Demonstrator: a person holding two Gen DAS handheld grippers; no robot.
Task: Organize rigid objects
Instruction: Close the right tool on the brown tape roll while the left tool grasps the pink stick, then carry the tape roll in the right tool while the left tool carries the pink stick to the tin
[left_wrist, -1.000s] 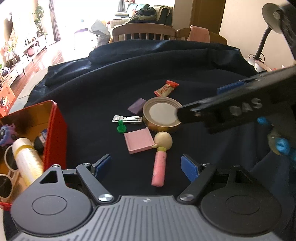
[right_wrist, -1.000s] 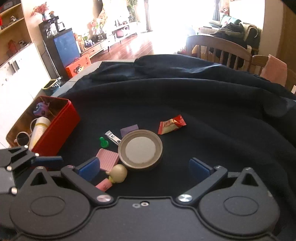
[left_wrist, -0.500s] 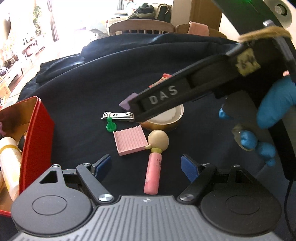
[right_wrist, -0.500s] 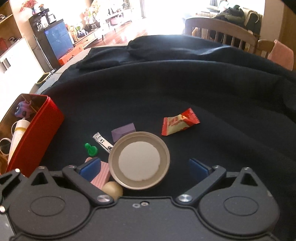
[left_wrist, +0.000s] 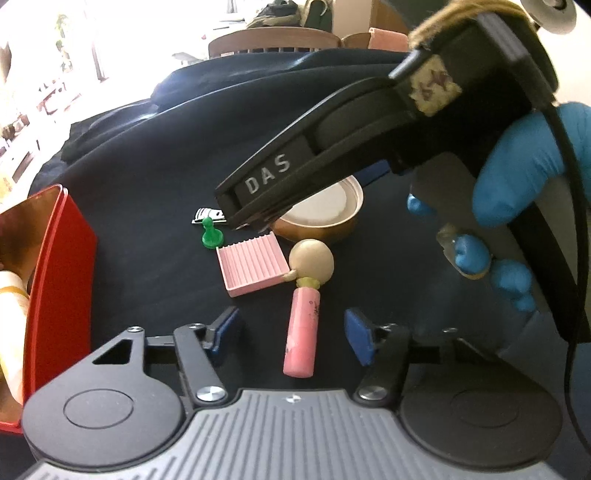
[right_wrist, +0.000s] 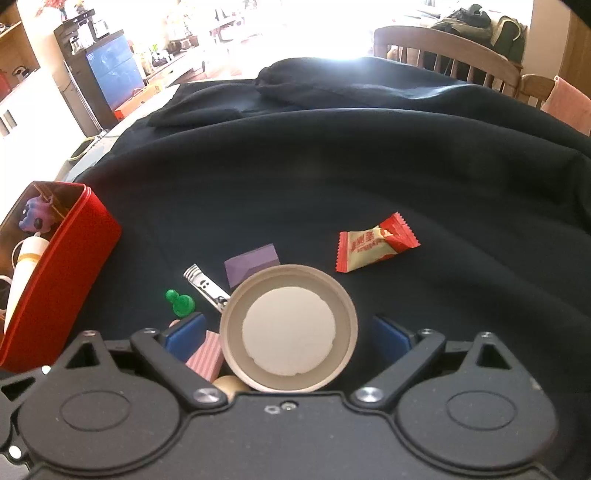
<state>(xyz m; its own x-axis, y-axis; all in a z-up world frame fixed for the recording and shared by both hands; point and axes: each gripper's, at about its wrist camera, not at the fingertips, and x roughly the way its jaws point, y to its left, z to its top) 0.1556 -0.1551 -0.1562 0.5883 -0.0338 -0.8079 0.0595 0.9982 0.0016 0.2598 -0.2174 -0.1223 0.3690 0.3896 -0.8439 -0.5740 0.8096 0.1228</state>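
1. The left gripper (left_wrist: 291, 334) is being held low over the table (right_wrist: 369, 192), which is covered with a dark blue cloth. Its jaws have just been closing, and they are now about halfway shut. The pink wooden peg doll with the round cream head (left_wrist: 303, 314) is lying between them, but it is not being touched yet, so it is not being pinched.

2. The right gripper (right_wrist: 288, 336) has been brought down closer to the round tan lid with the white inside (right_wrist: 289, 328). A moment earlier the lid was seen farther ahead of the blue pads; now it is sitting right between them. The jaws have just been closing a little, but they are spread wide, with a gap showing on the right side. On the left side it cannot be told whether the pad is touching.

3. In the left view, the right gripper is being held by a hand in a blue glove (left_wrist: 532, 170), and it is now hiding more of the lid than before.

4. The red metal box (right_wrist: 62, 273) is waiting at the left, with some things already inside it.

5. The small green pawn (right_wrist: 181, 301), the silver nail clipper (right_wrist: 205, 286), the purple block (right_wrist: 251, 264), the pink ridged tray (left_wrist: 253, 264) and the red candy wrapper (right_wrist: 376, 242) are lying loose on the cloth.

6. It looks as if two things are being picked at once, the doll and the lid, probably to be put in the red box. Most of the tidying is left to do.
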